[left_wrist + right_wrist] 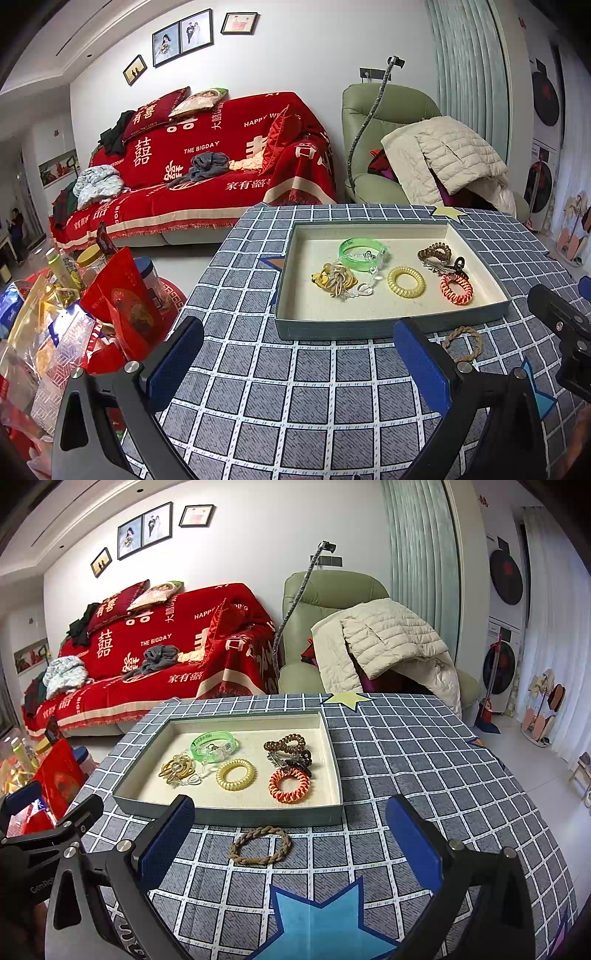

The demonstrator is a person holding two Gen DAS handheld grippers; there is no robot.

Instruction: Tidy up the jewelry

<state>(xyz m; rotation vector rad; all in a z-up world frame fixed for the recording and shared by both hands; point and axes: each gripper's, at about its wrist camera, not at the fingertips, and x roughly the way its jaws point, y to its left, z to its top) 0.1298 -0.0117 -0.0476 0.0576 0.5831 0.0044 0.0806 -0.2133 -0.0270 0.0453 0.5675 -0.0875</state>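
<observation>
A shallow grey tray (332, 328) (236, 818) with a cream lining sits on the checked tablecloth. In it lie a green bangle (364, 253) (214, 744), a yellow coil tie (405, 282) (235, 774), an orange coil tie (457, 288) (289, 785), a brown coil tie (434, 253) (284, 743), a black clip (301, 762) and tan ties (334, 278) (176, 770). A brown braided band (260, 846) (462, 343) lies on the cloth just in front of the tray. My right gripper (291, 842) is open and empty, straddling the band from above. My left gripper (299, 363) is open and empty, left of the band.
Snack bags and jars (74, 306) crowd a low table at the left. A red-covered sofa (207, 166) and a green armchair (388, 140) with a white jacket stand behind. Blue star patches (325, 923) mark the cloth near me.
</observation>
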